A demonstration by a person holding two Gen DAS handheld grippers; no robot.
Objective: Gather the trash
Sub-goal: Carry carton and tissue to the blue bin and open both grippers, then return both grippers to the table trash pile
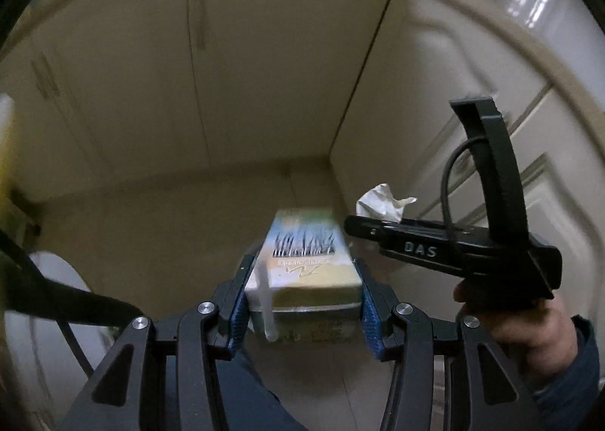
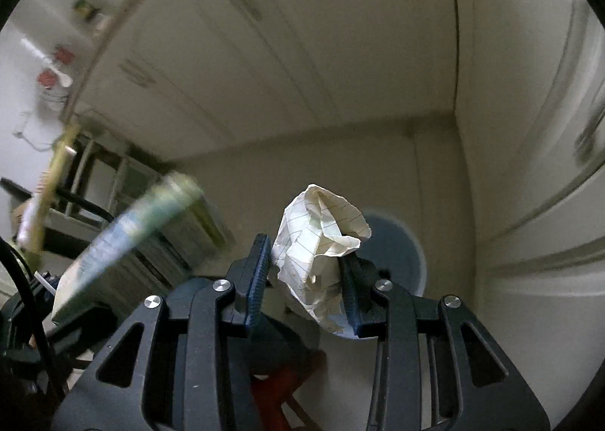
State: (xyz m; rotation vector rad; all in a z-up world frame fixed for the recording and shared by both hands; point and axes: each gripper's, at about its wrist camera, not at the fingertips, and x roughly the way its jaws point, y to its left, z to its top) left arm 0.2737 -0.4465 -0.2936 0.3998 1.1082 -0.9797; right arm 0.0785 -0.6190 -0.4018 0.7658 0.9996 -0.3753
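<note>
My left gripper (image 1: 300,279) is shut on a small drink carton (image 1: 306,260) with a straw on its side, held in the air over the floor. The carton also shows blurred in the right wrist view (image 2: 128,238). My right gripper (image 2: 306,276) is shut on a crumpled ball of lined paper (image 2: 321,241). The right gripper (image 1: 435,245) shows from the side in the left wrist view, with the paper (image 1: 382,200) sticking out above its fingers. A round blue-grey bin opening (image 2: 397,253) lies on the floor just behind the paper.
Cream cabinet doors (image 1: 264,71) meet in a corner ahead, with pale floor below. A white round object (image 1: 56,291) sits at the lower left. A shelf unit (image 2: 106,181) and a black cable (image 2: 22,279) are at the left.
</note>
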